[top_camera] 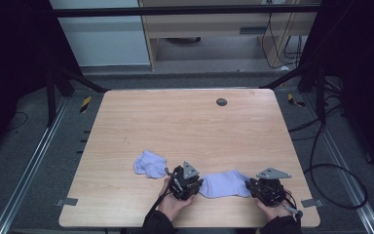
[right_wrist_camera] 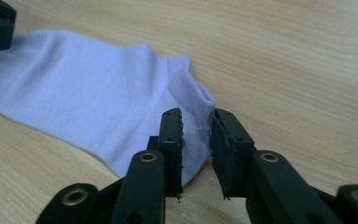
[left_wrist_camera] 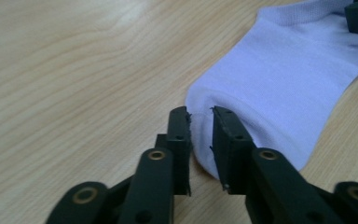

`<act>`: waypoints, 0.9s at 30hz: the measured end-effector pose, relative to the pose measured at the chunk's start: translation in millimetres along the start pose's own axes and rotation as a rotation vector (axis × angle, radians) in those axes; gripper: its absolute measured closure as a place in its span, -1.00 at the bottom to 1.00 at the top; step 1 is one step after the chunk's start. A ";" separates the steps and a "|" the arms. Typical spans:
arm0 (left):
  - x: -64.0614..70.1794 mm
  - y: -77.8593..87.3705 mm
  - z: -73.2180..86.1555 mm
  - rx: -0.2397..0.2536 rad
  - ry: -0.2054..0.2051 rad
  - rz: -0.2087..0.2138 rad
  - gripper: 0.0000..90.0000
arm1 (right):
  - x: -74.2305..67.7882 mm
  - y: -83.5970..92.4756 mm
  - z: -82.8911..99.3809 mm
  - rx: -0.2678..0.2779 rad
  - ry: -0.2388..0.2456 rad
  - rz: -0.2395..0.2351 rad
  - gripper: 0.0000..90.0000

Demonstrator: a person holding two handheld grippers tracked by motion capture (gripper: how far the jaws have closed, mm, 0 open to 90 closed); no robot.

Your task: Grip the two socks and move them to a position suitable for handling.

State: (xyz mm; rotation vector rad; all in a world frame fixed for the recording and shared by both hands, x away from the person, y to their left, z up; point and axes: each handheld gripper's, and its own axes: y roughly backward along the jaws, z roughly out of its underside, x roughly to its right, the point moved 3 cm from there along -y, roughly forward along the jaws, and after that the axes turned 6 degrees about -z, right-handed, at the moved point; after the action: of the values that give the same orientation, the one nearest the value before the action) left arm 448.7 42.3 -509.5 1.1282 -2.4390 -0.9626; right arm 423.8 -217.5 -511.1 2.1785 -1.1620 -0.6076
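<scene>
While a pale lilac cotton ankle sock (top_camera: 224,184) lies flat along the near edge of the light wood-grain surface (top_camera: 185,126), the left hand-held gripper (top_camera: 195,185) sits at one end of it and the right hand-held gripper (top_camera: 247,185) at the other. Seen from the left gripper view, that sock's rounded toe end (left_wrist_camera: 205,140) lies between the two black jaws, which stand a narrow gap apart; the cloth rests loose in the gap and neither pad presses it. From the right gripper view, the sock's ribbed cuff end (right_wrist_camera: 198,135) lies the same way in a narrow gap between that gripper's jaws, with the fabric slack and not pinched. Both grippers point inward at each other along the sock's length, each held low to the surface by a hand coming in from the near edge. A second pale lilac sock (top_camera: 150,163), bunched and crumpled, rests on the surface farther left and slightly farther from the person, apart from the flat one and near the left hand-held gripper. A small dark round disc (top_camera: 221,102) sits near the far edge of the surface.
</scene>
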 end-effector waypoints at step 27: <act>-109.7 103.1 33.7 0.139 0.145 -0.133 -0.02 | -23.4 1.0 -46.7 0.205 0.064 -0.078 0.08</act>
State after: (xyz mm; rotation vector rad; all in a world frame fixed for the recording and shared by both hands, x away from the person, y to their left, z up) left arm 445.0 189.2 -462.4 1.3721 -2.3686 -0.7277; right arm 440.6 -184.8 -474.0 2.4068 -1.1532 -0.4650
